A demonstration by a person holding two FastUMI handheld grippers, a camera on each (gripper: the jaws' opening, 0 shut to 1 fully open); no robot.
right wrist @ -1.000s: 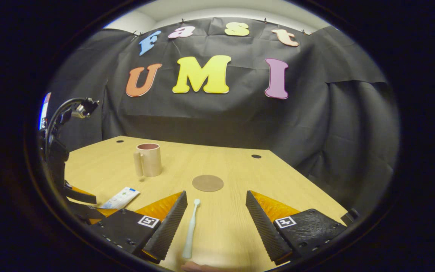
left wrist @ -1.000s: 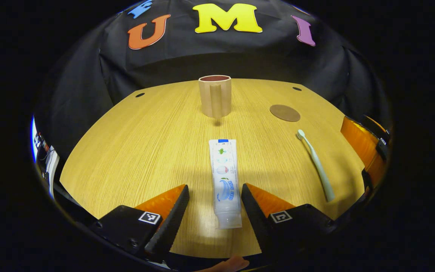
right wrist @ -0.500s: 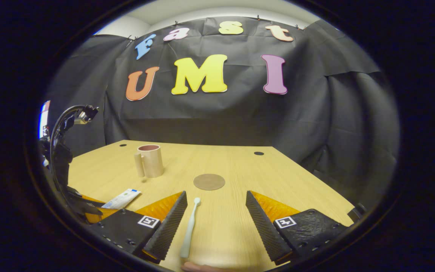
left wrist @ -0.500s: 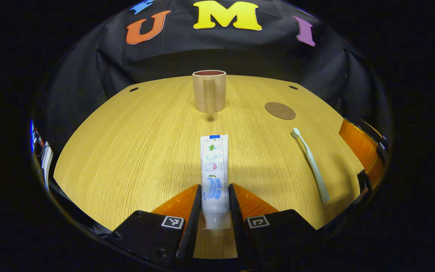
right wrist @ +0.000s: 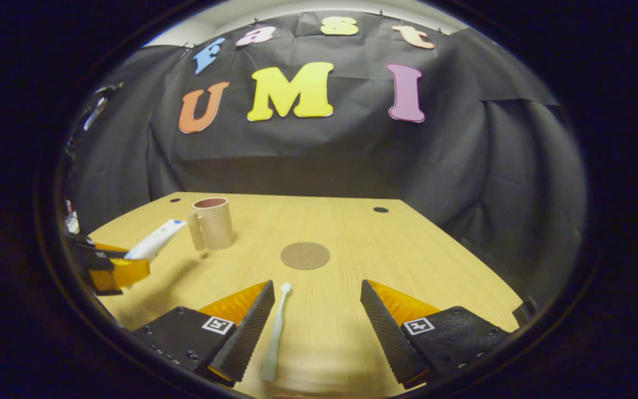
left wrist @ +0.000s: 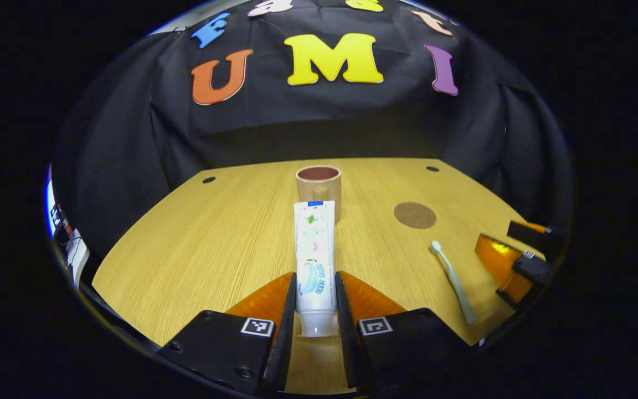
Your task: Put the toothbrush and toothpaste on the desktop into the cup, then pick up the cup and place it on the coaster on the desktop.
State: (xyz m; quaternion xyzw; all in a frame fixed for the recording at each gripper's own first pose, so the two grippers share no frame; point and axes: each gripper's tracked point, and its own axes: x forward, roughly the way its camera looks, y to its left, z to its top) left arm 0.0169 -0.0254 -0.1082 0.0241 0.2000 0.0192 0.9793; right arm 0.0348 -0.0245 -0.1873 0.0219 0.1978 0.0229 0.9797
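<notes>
My left gripper [left wrist: 315,302] is shut on the cap end of the white toothpaste tube [left wrist: 314,252], which points toward the tan cup [left wrist: 319,185] and is lifted off the wooden table [left wrist: 208,244]. In the right gripper view the left gripper [right wrist: 109,268] holds the tube [right wrist: 155,239] in the air left of the cup [right wrist: 212,223]. The pale toothbrush [right wrist: 274,332] lies flat on the table between the fingers of my open right gripper [right wrist: 317,324], close to its left finger. The brown round coaster [right wrist: 304,255] lies beyond the brush head. In the left gripper view the toothbrush [left wrist: 453,281] lies beside the right gripper [left wrist: 510,260].
The coaster [left wrist: 415,214] sits right of the cup in the left gripper view. Small dark holes [left wrist: 208,179] mark the table's far corners. Black cloth walls close the booth behind and to the right. Equipment [left wrist: 67,244] shows past the table's left edge.
My left gripper shut on the toothpaste tube, then lifted it off the table and tilted it toward the cup. The right gripper stayed open over the toothbrush.
</notes>
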